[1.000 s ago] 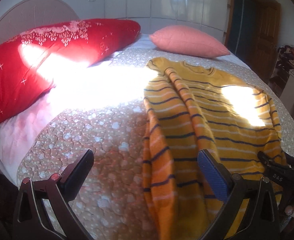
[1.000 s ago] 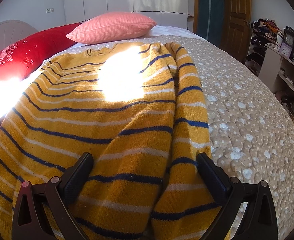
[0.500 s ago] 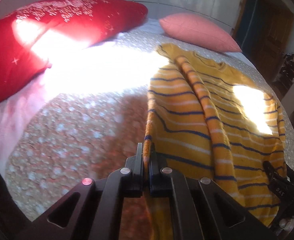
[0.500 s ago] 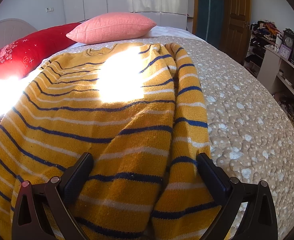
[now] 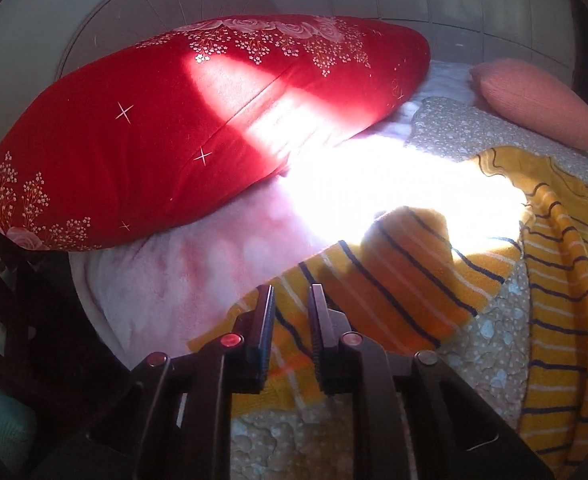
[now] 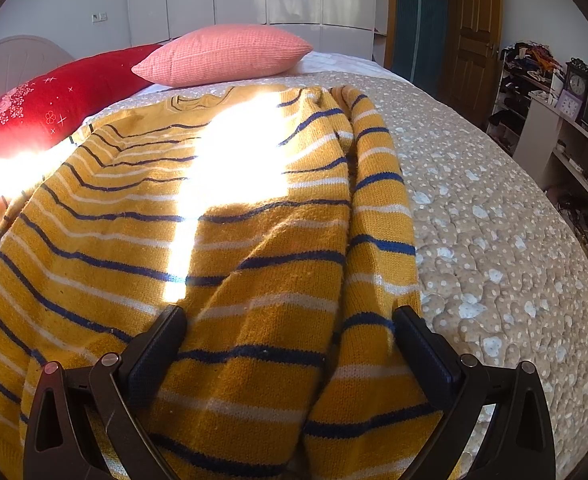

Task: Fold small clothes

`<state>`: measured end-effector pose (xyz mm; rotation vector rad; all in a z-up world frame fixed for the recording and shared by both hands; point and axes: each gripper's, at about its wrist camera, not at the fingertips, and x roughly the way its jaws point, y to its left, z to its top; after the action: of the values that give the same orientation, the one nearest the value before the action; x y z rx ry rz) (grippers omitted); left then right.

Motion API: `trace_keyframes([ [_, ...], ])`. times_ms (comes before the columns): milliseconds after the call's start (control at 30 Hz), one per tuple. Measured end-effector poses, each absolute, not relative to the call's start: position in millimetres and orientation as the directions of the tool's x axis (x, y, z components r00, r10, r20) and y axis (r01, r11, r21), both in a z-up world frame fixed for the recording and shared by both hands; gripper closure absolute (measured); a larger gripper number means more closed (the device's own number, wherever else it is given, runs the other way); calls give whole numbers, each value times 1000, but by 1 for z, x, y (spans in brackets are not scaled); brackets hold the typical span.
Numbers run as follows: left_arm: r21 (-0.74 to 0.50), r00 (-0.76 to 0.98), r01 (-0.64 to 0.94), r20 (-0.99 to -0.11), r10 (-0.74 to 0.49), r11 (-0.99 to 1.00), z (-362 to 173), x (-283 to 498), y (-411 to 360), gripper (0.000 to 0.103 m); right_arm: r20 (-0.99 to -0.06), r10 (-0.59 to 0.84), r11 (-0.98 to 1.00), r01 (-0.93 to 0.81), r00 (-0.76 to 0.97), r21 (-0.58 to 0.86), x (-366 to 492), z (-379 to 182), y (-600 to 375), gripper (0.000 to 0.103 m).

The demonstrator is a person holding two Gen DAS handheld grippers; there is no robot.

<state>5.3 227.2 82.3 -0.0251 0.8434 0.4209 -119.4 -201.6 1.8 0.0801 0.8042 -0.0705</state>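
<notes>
A yellow sweater with navy and white stripes (image 6: 233,240) lies spread on the quilted bed, collar toward the pillows. Its left sleeve (image 5: 394,280) is pulled out sideways across the bed in the left wrist view. My left gripper (image 5: 291,300) has its jaws a narrow gap apart, with the sleeve's end lying between and under them; I cannot tell if they still pinch it. My right gripper (image 6: 289,324) is open wide, its fingers resting on the sweater's lower body and on the right sleeve (image 6: 378,200), which is folded along the side.
A large red pillow (image 5: 173,132) and a pink pillow (image 6: 221,54) lie at the bed's head. The beige quilt (image 6: 494,240) extends right. A shelf with a clock and clutter (image 6: 566,92) and a wooden door stand at the right.
My left gripper shut on the left sleeve, swung left and drew the sleeve out sideways toward the red pillow; its jaws now show a small gap. The right gripper stayed put.
</notes>
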Motion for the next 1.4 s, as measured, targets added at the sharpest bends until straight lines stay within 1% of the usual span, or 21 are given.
trace_keyframes([
  [33,103,606,-356,-731,313,929,87,-3,224,64,-719,-22,994,90,694,56,-120,2,-203,0],
  [100,22,650,-313,-724,231,950,96,-19,216,50,-717,33,992,62,696,106,-122,7,-209,0],
  [133,-8,674,-280,-714,190,960,101,-29,208,47,-710,94,987,27,698,157,-125,14,-215,1],
  [167,-26,695,-247,-701,158,969,105,-37,199,45,-688,158,975,-4,709,220,-131,25,-224,7],
  [233,-37,723,-183,-682,109,982,110,-50,179,25,-621,246,943,-36,744,331,-147,49,-249,13],
  [267,-44,730,-149,-678,80,988,109,-54,169,22,-588,258,931,-34,767,364,-156,61,-264,13],
  [333,-64,729,-91,-684,22,994,102,-60,149,20,-582,199,932,31,788,361,-167,75,-293,12],
  [400,-104,713,-49,-700,-38,993,91,-62,133,20,-625,178,932,74,760,355,-169,74,-315,12],
  [433,-130,704,-33,-707,-69,991,85,-63,127,20,-648,171,931,94,742,354,-170,69,-323,22],
  [467,-156,694,-21,-713,-98,988,78,-63,122,20,-673,172,931,104,719,349,-171,64,-327,40],
  [533,-199,674,-4,-725,-144,980,67,-63,112,20,-697,219,929,72,683,362,-172,55,-325,48],
  [633,-219,625,12,-760,-178,976,52,-61,98,20,-679,297,920,-11,672,391,-184,46,-303,45],
  [667,-219,613,18,-768,-184,975,48,-61,94,20,-686,310,923,-34,658,384,-185,41,-293,37],
  [733,-221,595,27,-780,-193,975,43,-61,90,20,-734,250,953,-26,632,302,-185,28,-275,26],
  [800,-223,588,26,-785,-195,975,41,-61,89,20,-788,158,976,27,595,216,-178,10,-267,27],
  [867,-230,592,32,-779,-204,973,43,-62,88,20,-779,201,958,47,594,283,-179,5,-275,57],
  [933,-226,602,40,-772,-204,973,47,-62,87,20,-732,372,892,-1,571,452,-182,12,-289,92],
  [967,-221,607,42,-769,-200,974,49,-62,88,20,-712,383,881,-2,589,473,-184,19,-297,92],
  [1100,-236,615,26,-762,-202,971,54,-59,94,20,-717,220,938,58,661,341,-185,59,-330,92],
  [1267,-253,609,-2,-767,-200,967,51,-53,105,20,-738,-228,931,364,635,25,-141,84,-419,93],
  [1400,-291,586,-12,-777,-229,957,42,-43,110,20,-784,-338,873,484,520,-56,-95,68,-476,88],
])
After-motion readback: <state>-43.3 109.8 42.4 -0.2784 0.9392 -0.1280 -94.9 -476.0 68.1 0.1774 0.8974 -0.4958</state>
